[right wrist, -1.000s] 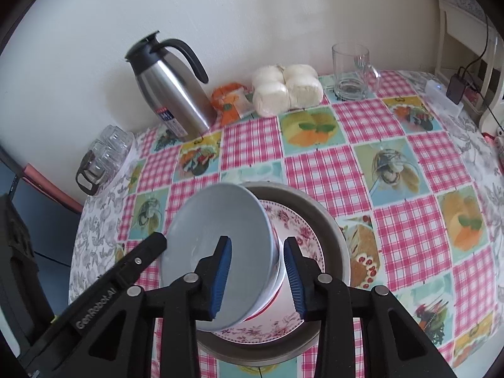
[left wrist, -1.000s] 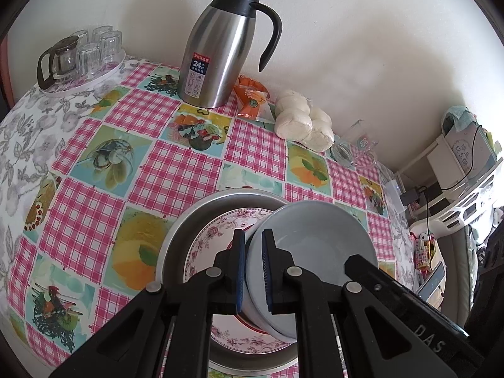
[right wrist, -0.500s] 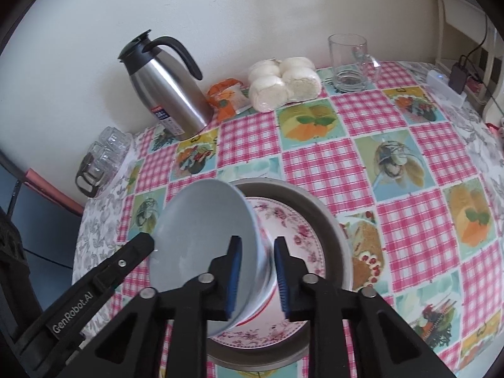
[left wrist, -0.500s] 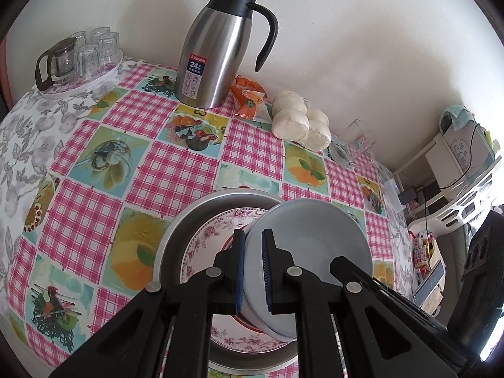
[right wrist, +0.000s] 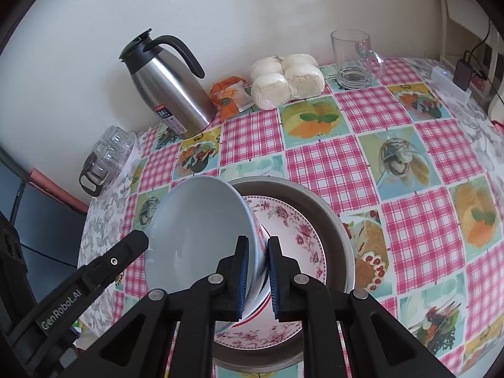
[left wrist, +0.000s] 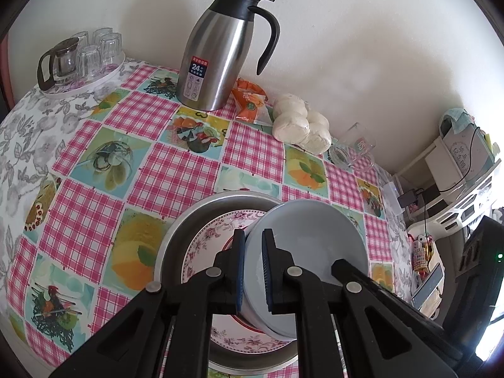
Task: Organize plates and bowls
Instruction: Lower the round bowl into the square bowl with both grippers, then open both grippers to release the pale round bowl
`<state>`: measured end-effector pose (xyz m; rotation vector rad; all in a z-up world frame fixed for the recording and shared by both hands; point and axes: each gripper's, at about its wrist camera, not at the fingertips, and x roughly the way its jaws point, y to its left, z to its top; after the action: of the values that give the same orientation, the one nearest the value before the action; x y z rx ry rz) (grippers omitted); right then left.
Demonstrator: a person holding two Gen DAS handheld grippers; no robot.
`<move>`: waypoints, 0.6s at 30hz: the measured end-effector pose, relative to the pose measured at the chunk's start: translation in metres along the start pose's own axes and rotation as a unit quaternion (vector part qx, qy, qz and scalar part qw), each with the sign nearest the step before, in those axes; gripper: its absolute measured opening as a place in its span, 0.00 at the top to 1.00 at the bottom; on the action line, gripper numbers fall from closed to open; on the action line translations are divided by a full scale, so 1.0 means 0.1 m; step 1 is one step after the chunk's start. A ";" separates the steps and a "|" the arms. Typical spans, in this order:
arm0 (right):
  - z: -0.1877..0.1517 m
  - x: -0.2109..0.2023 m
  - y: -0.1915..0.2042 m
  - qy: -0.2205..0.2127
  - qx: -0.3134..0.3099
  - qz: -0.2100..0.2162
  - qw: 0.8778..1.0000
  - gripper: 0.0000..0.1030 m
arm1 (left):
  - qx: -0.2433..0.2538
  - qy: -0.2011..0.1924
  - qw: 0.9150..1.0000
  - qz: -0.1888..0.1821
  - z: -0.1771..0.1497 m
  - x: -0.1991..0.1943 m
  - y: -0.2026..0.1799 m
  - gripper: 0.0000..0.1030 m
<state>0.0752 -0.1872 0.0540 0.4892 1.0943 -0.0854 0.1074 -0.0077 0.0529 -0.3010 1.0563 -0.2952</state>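
Left hand-held gripper (left wrist: 252,266) pitched steeply downward, blue pads clamped on the near rim of a pale blue bowl (left wrist: 310,252), one pad inside, one outside. Right hand-held gripper (right wrist: 255,272) angled down likewise; its jaws had just been closing and now pinched the opposite rim of the same bowl. Bowl tilted between both.

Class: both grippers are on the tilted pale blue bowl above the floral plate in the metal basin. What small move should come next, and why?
Probably lift the pale blue bowl slightly, keeping it level between hands. The left gripper and right gripper, whose fingers have just been closing, each clamp its rim, and it hangs tilted over the floral plate in the round metal basin.
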 end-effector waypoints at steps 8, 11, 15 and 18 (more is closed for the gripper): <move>0.02 -0.10 -0.02 -0.021 0.003 -0.002 1.000 0.87 | 0.000 0.001 1.000 0.002 -0.01 0.01 0.00 0.90; 0.02 -0.07 -0.04 -0.022 0.007 0.010 1.000 0.91 | 0.001 0.000 1.000 0.003 -0.01 0.01 0.00 0.90; 0.02 0.02 -0.06 -0.012 0.008 0.012 1.000 0.92 | 0.001 0.002 1.000 0.003 -0.01 0.02 0.00 0.90; 0.01 0.03 -0.05 -0.007 0.006 0.010 1.000 0.92 | 0.002 0.003 1.000 0.007 -0.02 0.02 -0.01 0.90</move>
<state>0.0764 -0.1919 0.0498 0.5087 1.0758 -0.0777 0.1066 -0.0096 0.0506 -0.2885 1.0638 -0.2854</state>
